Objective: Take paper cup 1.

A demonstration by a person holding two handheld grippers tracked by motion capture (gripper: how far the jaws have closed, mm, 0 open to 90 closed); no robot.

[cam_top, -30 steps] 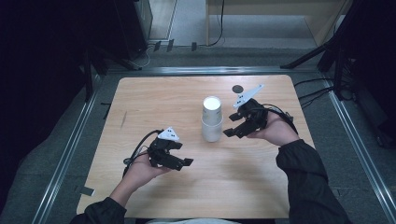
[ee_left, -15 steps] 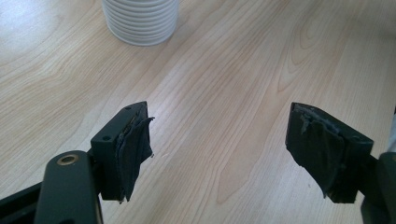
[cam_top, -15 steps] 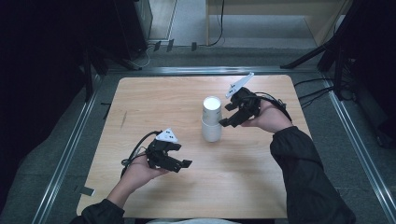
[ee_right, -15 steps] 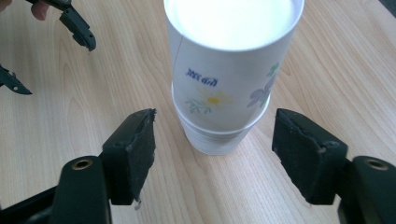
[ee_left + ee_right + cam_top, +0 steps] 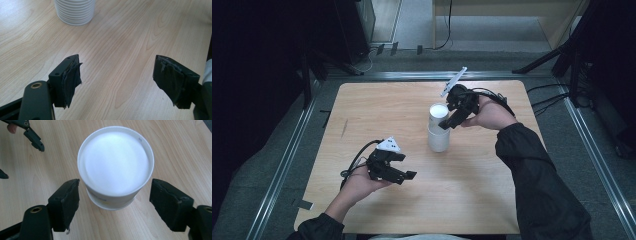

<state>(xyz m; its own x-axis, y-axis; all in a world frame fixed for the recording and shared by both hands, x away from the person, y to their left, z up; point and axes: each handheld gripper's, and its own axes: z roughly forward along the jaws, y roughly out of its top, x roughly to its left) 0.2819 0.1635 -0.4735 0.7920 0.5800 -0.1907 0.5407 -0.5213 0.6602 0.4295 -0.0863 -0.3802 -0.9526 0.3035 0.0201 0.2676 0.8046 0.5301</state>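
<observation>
The right hand-held gripper (image 5: 446, 124) hangs tilted over the top of a stack of white cups (image 5: 438, 128), its jaws spread wide. They have just been opening, and in the right gripper view the upturned base of the top cup (image 5: 115, 161) sits between the two black pads (image 5: 65, 202) with a gap on each side, so nothing is gripped. A grey three-cornered plate sticks up from the back of this gripper, and a cable trails off toward the bench's far right edge.

The stack stands upright a little right of the middle of the wooden bench (image 5: 387, 105), one inverted cup seated over a ribbed one beneath.

The left hand-held gripper (image 5: 407, 175) is held low near the front left of the bench, well apart from the cups, pointing toward the right. Its jaws stand partly open with only bare wood between the worn pads (image 5: 71, 80); the ribbed foot of the cup stack (image 5: 74, 11) shows beyond them.
</observation>
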